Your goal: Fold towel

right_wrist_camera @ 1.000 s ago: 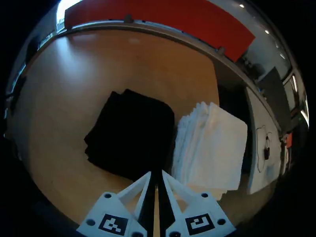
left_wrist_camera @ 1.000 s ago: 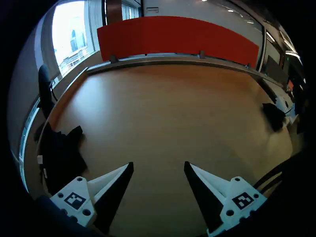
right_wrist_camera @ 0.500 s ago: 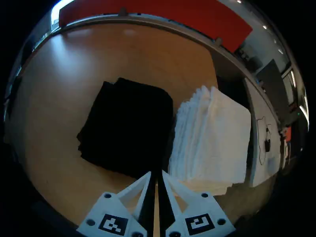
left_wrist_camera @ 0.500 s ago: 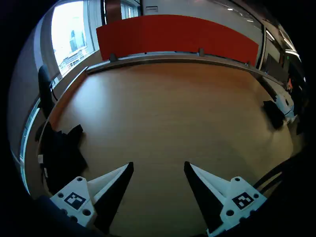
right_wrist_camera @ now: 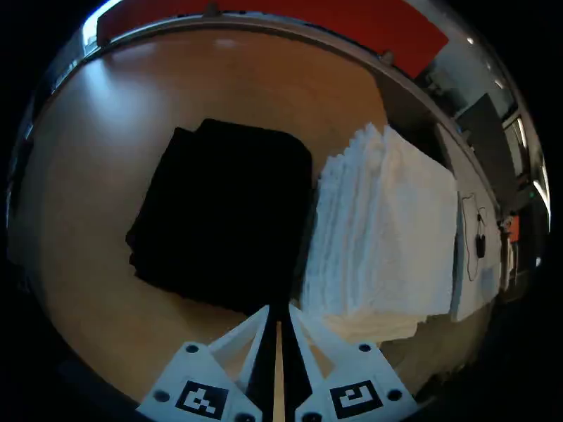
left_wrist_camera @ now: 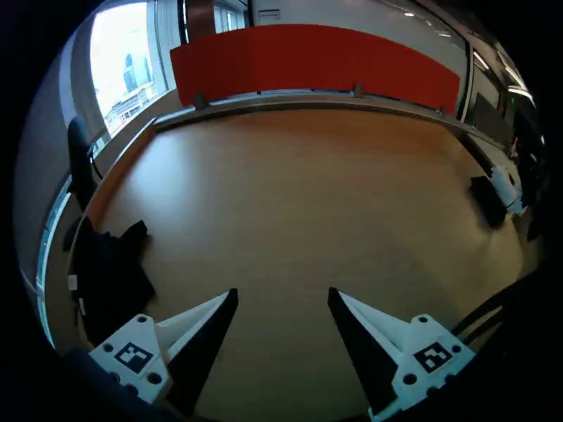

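In the right gripper view a stack of folded black towels (right_wrist_camera: pixel 225 225) lies on the wooden table (right_wrist_camera: pixel 91 169), with a stack of folded white towels (right_wrist_camera: pixel 387 232) right beside it. My right gripper (right_wrist_camera: pixel 279 313) is shut, empty, its tips just in front of the gap between the two stacks. In the left gripper view my left gripper (left_wrist_camera: pixel 281 299) is open over the bare wooden table (left_wrist_camera: pixel 295 190), nothing between its fingers. A dark crumpled cloth (left_wrist_camera: pixel 109 271) lies at the table's left edge.
A red divider panel (left_wrist_camera: pixel 317 63) stands along the table's far edge. A dark office chair (left_wrist_camera: pixel 79 158) sits at the left by the window. A dark object (left_wrist_camera: pixel 487 197) lies at the far right of the table. A white desk with cables (right_wrist_camera: pixel 475 239) stands beyond the white stack.
My right gripper has moved closer to the two stacks, which now look larger. The left gripper has stayed put.
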Tool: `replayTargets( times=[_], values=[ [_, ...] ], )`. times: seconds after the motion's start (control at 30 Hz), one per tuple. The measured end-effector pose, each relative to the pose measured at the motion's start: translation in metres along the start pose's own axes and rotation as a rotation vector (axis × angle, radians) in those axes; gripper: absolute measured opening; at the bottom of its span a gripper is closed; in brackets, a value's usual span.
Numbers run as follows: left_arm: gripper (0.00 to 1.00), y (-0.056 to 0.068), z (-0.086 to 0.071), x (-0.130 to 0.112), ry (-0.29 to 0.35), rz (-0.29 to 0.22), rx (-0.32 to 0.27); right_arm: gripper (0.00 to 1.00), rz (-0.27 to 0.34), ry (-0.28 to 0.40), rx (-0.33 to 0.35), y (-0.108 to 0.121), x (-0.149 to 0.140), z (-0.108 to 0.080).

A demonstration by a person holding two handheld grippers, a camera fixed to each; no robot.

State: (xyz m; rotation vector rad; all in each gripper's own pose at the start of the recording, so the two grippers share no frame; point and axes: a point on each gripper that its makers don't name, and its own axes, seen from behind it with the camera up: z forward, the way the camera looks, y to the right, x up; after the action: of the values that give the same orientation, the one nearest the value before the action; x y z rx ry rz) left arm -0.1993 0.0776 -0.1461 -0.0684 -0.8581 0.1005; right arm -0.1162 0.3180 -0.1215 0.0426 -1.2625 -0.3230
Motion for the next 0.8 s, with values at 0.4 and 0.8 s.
replayTargets(
  times=[0.4,0.8],
  values=[
    [0.95,-0.001,0.000,0.001,0.003,-0.005,-0.001,0.07,0.028,0.001,-0.021,0.001,-0.002,0.002],
    [0.95,0.002,-0.001,0.005,0.013,-0.005,-0.014,0.58,0.062,0.048,0.007,-0.010,0.001,-0.010]
  ],
)
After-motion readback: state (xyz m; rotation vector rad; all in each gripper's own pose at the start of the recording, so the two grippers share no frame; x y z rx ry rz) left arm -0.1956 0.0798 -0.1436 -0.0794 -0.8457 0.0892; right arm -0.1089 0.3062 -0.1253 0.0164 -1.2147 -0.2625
